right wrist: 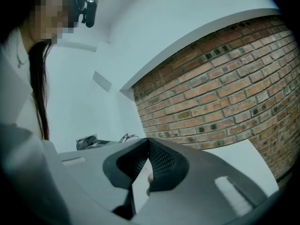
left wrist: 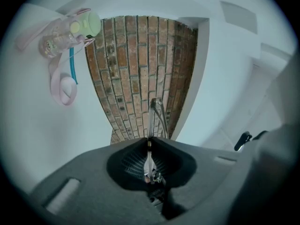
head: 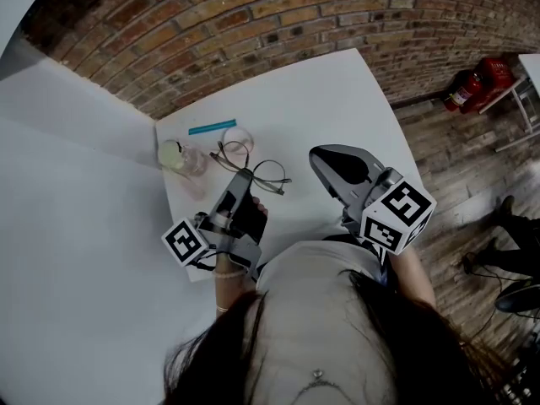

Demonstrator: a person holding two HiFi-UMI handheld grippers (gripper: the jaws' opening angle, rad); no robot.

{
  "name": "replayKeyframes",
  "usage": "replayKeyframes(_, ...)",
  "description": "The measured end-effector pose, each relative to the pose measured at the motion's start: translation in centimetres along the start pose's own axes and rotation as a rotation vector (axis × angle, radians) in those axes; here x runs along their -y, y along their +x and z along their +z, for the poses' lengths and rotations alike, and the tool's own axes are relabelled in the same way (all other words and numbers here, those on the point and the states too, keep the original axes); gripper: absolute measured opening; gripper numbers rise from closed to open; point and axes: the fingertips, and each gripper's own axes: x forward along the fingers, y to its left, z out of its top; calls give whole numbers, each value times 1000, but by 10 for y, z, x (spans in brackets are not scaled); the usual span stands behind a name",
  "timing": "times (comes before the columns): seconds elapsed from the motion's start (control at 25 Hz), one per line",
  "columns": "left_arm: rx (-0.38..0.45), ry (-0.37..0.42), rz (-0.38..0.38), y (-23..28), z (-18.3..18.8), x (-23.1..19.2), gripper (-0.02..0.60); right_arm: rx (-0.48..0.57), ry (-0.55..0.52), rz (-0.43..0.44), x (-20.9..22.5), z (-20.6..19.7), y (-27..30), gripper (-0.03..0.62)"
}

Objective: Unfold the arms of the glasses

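Thin wire-rimmed glasses [head: 270,176] lie on the white table [head: 337,99], just ahead of my left gripper [head: 244,178]. That gripper is shut on a thin metal part of the glasses [left wrist: 156,117], which sticks up out of the closed jaws [left wrist: 149,142] in the left gripper view. Which part of the frame is pinched is hidden. My right gripper [head: 317,156] hovers to the right of the glasses, apart from them. Its jaws [right wrist: 149,140] are shut and hold nothing. The glasses [right wrist: 127,137] show small at the left of the right gripper view.
A clear bottle with a green cap [head: 178,157] and a pink strap [left wrist: 64,89] lies left of the glasses. A blue stick [head: 212,127] rests behind it. A brick wall [head: 278,15] runs along the table's far edge. A red fire extinguisher [head: 462,91] sits on the floor at right.
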Motion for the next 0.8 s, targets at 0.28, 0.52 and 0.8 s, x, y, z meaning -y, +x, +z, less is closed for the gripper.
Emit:
replayKeyframes(0.28,-7,-11,-8,3,-4,-1,23,-7,-22,85,-15,-3,3,12)
replayKeyframes(0.52,-11,-19,-13,4,-5,-2,23,-31,-57,161,-30,-10,6,23)
replayKeyframes(0.8,-10,-40,-19,6,-7,0,23,-65,-81,215,-39,-16,6,44)
